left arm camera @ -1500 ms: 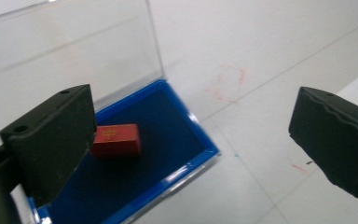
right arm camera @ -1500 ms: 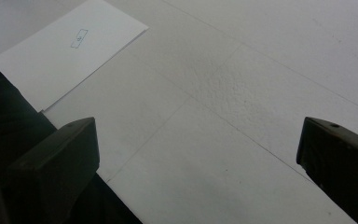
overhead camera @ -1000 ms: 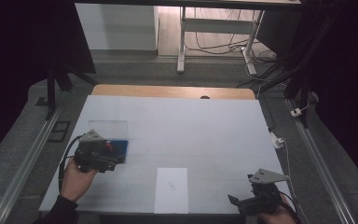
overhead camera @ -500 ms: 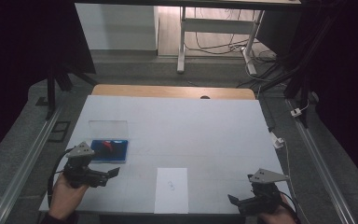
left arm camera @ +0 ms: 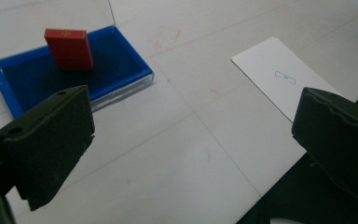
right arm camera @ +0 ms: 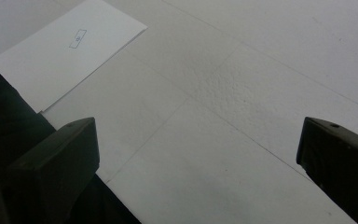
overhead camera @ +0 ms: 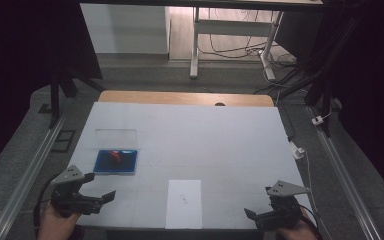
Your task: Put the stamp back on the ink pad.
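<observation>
A shallow blue tray [overhead camera: 102, 167] lies on the left part of the white table, and a small red block [overhead camera: 115, 156] rests in it, leaning on its edge [left arm camera: 69, 49]. My left gripper [overhead camera: 100, 187] is near the front left corner, short of the tray [left arm camera: 135, 52], open with nothing between its jaws [left arm camera: 196, 116]. A white paper card [overhead camera: 184, 202] with a small printed mark lies at the front centre [left arm camera: 284, 77]. My right gripper [overhead camera: 257, 202] is at the front right, open and empty [right arm camera: 196, 144], with the card [right arm camera: 70, 51] off to its left.
A clear plastic lid [overhead camera: 116, 136] lies just behind the blue tray. The white table [overhead camera: 205, 140] has a wooden strip along its far edge. Metal rails run along both sides, and a cable plug [overhead camera: 296, 150] sits at the right edge.
My left gripper has pulled back from above the blue tray toward the front edge, leaving the red block in the tray. The right gripper has stayed put.
</observation>
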